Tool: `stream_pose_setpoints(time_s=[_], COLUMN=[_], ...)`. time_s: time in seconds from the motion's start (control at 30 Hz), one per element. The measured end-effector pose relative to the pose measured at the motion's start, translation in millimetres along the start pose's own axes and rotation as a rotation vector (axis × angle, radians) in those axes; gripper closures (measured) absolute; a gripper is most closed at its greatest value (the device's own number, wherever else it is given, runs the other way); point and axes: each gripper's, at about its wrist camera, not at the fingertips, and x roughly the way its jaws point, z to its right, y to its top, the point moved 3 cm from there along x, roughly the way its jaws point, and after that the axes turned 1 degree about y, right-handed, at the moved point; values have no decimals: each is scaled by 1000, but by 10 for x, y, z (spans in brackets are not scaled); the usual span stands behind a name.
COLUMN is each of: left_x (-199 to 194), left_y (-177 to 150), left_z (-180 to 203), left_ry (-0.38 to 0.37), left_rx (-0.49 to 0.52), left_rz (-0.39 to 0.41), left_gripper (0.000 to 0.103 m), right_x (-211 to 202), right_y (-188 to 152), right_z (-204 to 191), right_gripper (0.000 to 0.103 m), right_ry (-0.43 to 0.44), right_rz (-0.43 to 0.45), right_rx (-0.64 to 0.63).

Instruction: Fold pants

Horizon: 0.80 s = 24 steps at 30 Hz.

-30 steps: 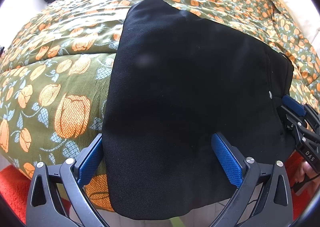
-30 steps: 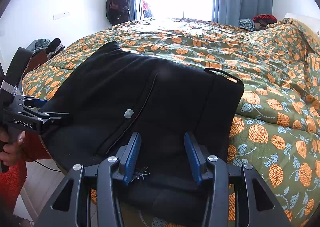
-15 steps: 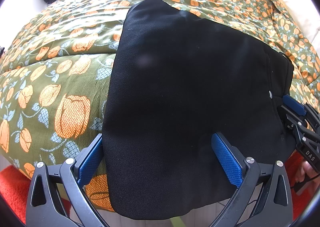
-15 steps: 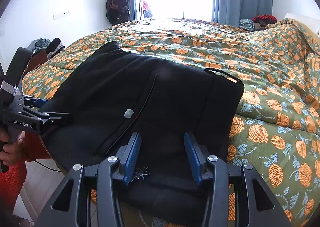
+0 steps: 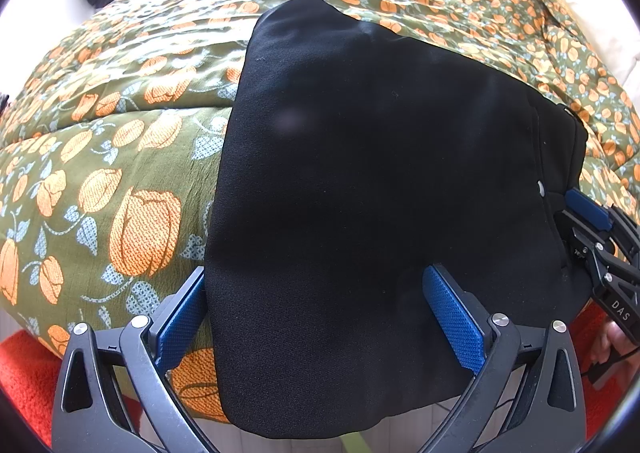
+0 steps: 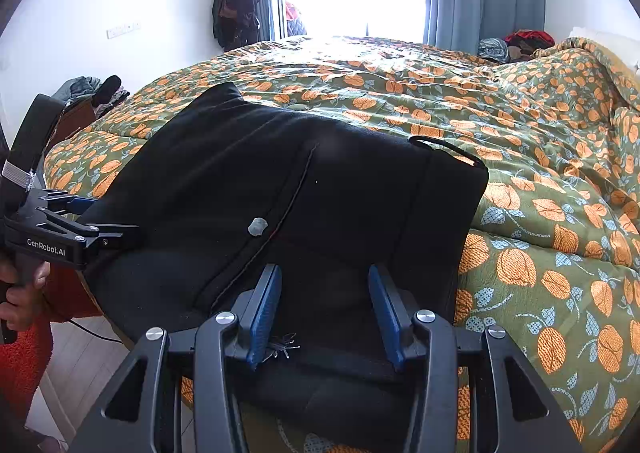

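Observation:
Black pants point(image 5: 360, 173) lie flat on a green, orange-flowered duvet point(image 5: 120, 173), their near end hanging over the bed's front edge. My left gripper point(image 5: 316, 313) is wide open, its blue pads point(image 5: 180, 317) straddling that near end without squeezing it. In the right wrist view the pants point(image 6: 280, 181) show a grey button point(image 6: 257, 226) and a waistband loop point(image 6: 444, 145). My right gripper point(image 6: 324, 309) hovers over the waist end with jaws partly apart and fabric below them. The right gripper point(image 5: 592, 229) and the left gripper point(image 6: 80, 229) each show in the other's view.
The duvet point(image 6: 520, 213) stretches far back and to the right. A red rug point(image 5: 24, 365) lies on the floor by the bed. A hand point(image 6: 16, 293) holds the left tool. Coats point(image 6: 236, 5) hang on the wall, and clothes point(image 6: 516, 43) are piled near the curtain.

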Motion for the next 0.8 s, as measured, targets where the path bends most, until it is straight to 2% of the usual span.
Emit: stream_pose_setpoints(time_s=[0.8], left_x=[-5], left_y=[11], left_z=[-6], left_ry=[0], left_rx=[-2], left_rz=[3], left_gripper=[1], right_x=[-1], right_y=[-5], right_z=[-7], right_gripper=[57], right_ry=[-2], right_rz=[2], right_rx=[-1])
